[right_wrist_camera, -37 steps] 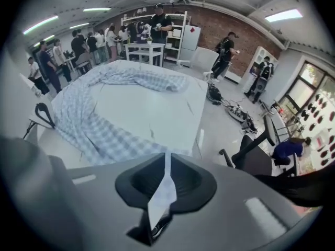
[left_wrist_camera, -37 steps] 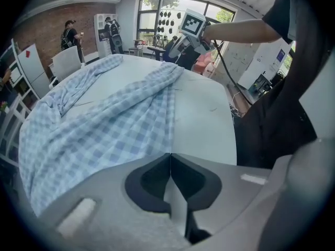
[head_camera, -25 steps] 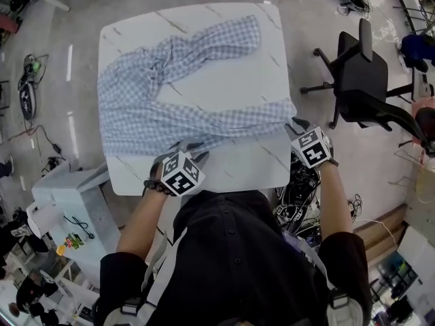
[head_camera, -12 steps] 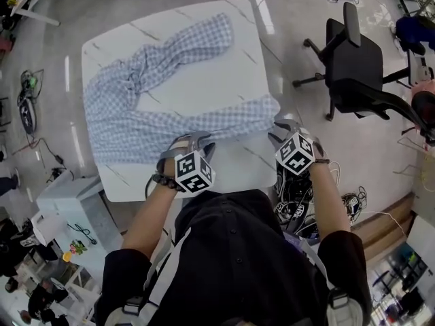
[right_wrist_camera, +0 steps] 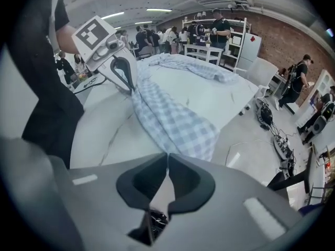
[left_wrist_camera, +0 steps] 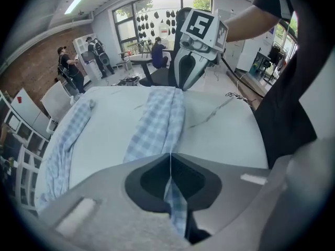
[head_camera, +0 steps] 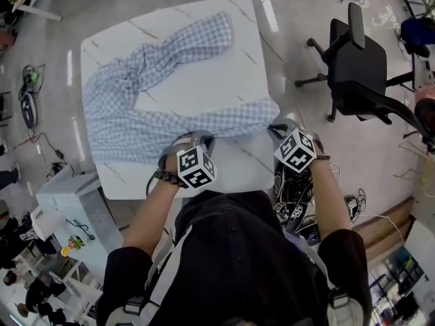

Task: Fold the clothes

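Note:
A blue-and-white checked shirt [head_camera: 177, 124] lies spread and rumpled across the white table [head_camera: 238, 66]. Its near edge runs along the table's front. My left gripper [head_camera: 196, 140] is shut on that edge near its middle, and checked cloth [left_wrist_camera: 175, 203] shows pinched between the closed jaws of the left gripper [left_wrist_camera: 170, 158]. My right gripper [head_camera: 275, 128] is shut on the shirt's right-hand corner at the table's right edge. In the right gripper view the cloth [right_wrist_camera: 172, 122] runs from the right gripper [right_wrist_camera: 167, 158] straight to the left gripper [right_wrist_camera: 131, 85].
A black office chair [head_camera: 360, 66] stands on the floor to the right of the table. Tangled cables [head_camera: 296, 182] lie under the right arm. A white cart [head_camera: 68, 195] sits at the table's near left. People stand at benches in the background.
Both grippers have drawn in onto the shirt's near edge. The right one moved left to the corner. The stretch of cloth between them now looks taut.

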Motion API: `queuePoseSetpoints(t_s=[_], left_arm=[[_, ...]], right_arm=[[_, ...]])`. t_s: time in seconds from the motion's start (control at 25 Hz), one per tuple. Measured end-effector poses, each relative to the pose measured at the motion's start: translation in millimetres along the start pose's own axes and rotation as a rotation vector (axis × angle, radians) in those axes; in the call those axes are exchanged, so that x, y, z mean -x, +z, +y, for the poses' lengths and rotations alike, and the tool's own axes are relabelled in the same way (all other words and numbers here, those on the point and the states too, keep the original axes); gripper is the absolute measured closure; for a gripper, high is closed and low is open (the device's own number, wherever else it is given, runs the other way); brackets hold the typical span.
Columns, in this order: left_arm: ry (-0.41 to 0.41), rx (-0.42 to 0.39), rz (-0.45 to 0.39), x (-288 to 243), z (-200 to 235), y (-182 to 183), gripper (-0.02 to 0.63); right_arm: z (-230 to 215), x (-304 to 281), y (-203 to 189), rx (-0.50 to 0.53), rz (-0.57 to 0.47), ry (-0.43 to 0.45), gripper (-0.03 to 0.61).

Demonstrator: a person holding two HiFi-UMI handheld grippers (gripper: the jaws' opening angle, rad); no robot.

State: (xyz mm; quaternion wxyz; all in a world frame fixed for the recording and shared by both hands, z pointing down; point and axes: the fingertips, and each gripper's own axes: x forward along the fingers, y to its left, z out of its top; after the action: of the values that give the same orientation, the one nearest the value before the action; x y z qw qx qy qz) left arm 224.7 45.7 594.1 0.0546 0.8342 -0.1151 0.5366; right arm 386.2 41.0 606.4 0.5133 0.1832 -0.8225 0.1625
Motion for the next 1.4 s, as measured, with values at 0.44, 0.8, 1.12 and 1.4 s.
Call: queuePoseSetpoints(t_s=[0.44, 0.8, 1.12, 1.4], left_arm=[[0.058, 0.064, -0.098, 43.4, 56.1, 29.2, 0.603], [0.081, 0.056, -0.094, 32.6, 95.0, 41.8, 0.603], [0.074, 0.062, -0.089, 23.1, 109.1, 44.5, 0.603], [0.060, 0.075, -0.092, 21.4, 110.4, 45.2, 0.603]], right_arm=[[-62.0, 46.6, 51.2, 0.041, -0.083, -0.141, 0.563], [-14.1, 23.3, 69.8, 0.058, -0.095, 0.072, 0.431], [4.8, 0.3, 35.1, 0.055, -0.014, 0.034, 0.393], [-4.8, -0.8, 26.5, 0.016, -0.019, -0.059, 0.413]])
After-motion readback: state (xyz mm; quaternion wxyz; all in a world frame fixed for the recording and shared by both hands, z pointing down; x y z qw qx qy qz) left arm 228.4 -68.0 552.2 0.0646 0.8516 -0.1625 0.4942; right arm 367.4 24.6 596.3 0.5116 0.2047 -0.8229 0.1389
